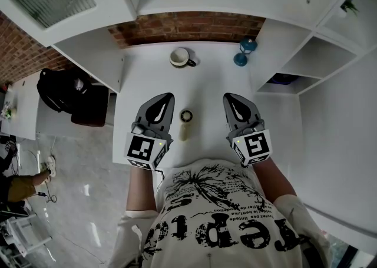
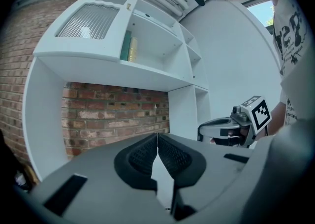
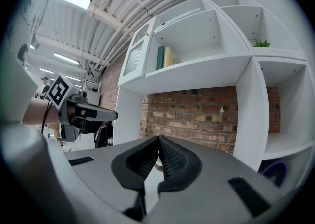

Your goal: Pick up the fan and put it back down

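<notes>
In the head view the fan point(image 1: 185, 125), a small cream handheld one with a dark ring head, lies flat on the white desk point(image 1: 206, 78). The left gripper point(image 1: 166, 97) hangs just left of the fan and the right gripper point(image 1: 230, 97) a little further off on the fan's right. Neither touches the fan, and both point away from the person toward the brick wall point(image 1: 188, 25). A mug point(image 1: 181, 57) stands beyond the fan, and a blue lantern-like object point(image 1: 244, 52) stands beyond the fan and to its right. In the left gripper view the two dark fingers point(image 2: 143, 155) meet at their tips with nothing between them. Ahead are the brick wall and white shelving holding two books point(image 2: 129, 47). In the right gripper view its fingers point(image 3: 172, 158) likewise press together at the tips and clamp nothing. The left gripper shows at the left edge, and a green plant point(image 3: 262, 44) sits on an upper shelf.
</notes>
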